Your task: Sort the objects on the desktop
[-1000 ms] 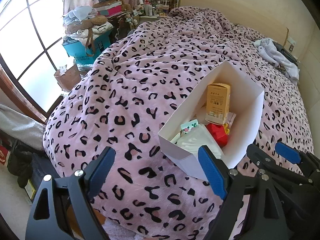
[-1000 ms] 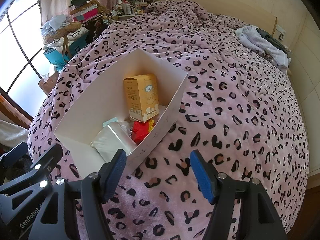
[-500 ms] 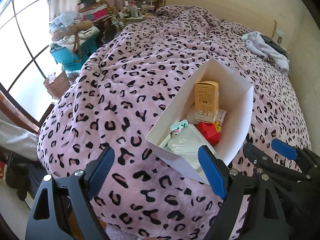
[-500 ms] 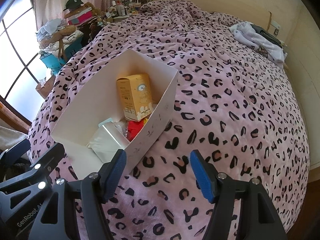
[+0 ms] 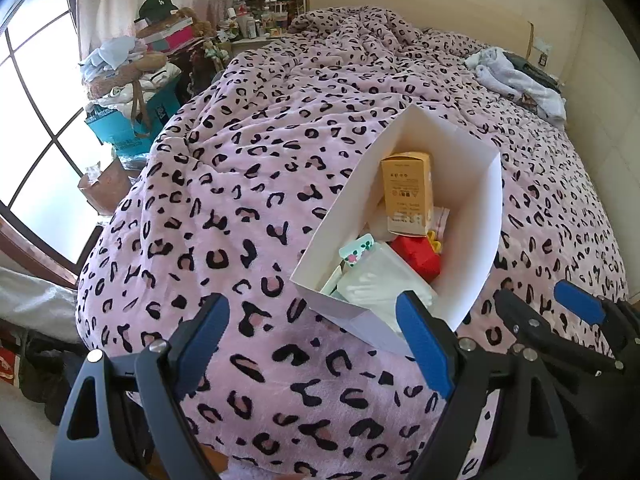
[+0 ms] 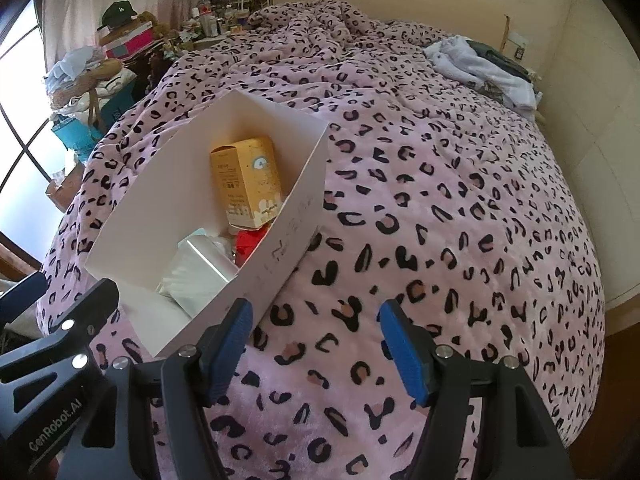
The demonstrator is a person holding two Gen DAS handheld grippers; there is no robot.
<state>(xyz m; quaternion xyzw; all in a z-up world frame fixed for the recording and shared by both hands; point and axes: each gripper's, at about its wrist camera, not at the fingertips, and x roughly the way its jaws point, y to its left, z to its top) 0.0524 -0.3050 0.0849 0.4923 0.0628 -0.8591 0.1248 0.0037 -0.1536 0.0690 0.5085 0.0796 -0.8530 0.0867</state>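
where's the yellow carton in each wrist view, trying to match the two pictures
Left wrist view: the yellow carton stands right of centre, inside the white box, above the red item.
Right wrist view: the yellow carton is left of centre, inside the white box, toward its far end.
Shared landmark: the pile of pale clothes at the bed's far right, near the headboard.
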